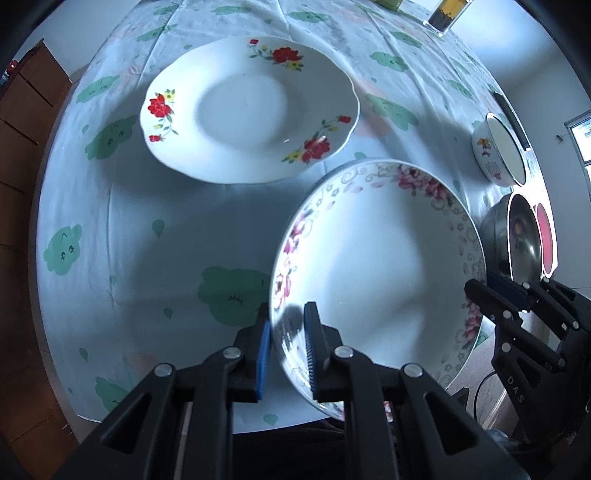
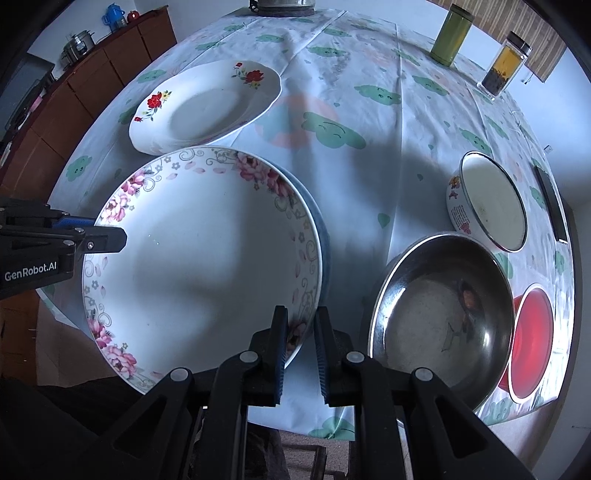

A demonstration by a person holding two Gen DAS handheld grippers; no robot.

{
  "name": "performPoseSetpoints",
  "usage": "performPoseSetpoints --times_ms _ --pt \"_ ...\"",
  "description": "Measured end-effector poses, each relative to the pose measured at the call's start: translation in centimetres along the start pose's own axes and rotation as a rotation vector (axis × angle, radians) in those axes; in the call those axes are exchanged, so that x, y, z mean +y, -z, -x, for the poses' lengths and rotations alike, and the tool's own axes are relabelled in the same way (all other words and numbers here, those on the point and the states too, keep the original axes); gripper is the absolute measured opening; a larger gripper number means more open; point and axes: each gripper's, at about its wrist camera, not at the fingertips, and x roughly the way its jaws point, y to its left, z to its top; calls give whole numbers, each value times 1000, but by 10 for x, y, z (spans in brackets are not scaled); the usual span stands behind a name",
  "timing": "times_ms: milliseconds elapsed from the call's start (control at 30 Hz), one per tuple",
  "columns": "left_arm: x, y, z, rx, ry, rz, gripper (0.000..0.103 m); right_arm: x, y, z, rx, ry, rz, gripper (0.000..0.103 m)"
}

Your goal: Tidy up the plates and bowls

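Observation:
A pink-flowered plate (image 1: pixel 380 266) is held tilted above the table's near edge. My left gripper (image 1: pixel 286 332) is shut on its left rim. My right gripper (image 2: pixel 299 332) is shut on its right rim (image 2: pixel 207 258). Each gripper shows in the other's view, the right (image 1: pixel 517 295) and the left (image 2: pixel 92 236). A red-flowered plate (image 1: pixel 251 107) lies flat on the cloth behind it, also seen in the right wrist view (image 2: pixel 207 107). A steel bowl (image 2: pixel 443 306), a white enamel bowl (image 2: pixel 487 199) and a red bowl (image 2: pixel 532 336) sit to the right.
The table has a white cloth with green clouds (image 2: pixel 332 133). A green tin (image 2: pixel 452 33) and a glass jar (image 2: pixel 504 66) stand at the far right. A dark flat object (image 2: pixel 552 203) lies by the right edge. A wooden cabinet (image 2: pixel 92 74) stands at left.

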Motion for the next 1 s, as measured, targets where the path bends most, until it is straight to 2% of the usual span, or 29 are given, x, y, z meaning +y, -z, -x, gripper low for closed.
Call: performPoseSetpoints --times_ms 367,1000 --pt "-1 -1 0 -10 -11 -9 14 -1 -1 0 -24 42 11 16" --pt "1 -2 0 -12 -15 -16 14 -1 -1 -4 -18 32 6 16"
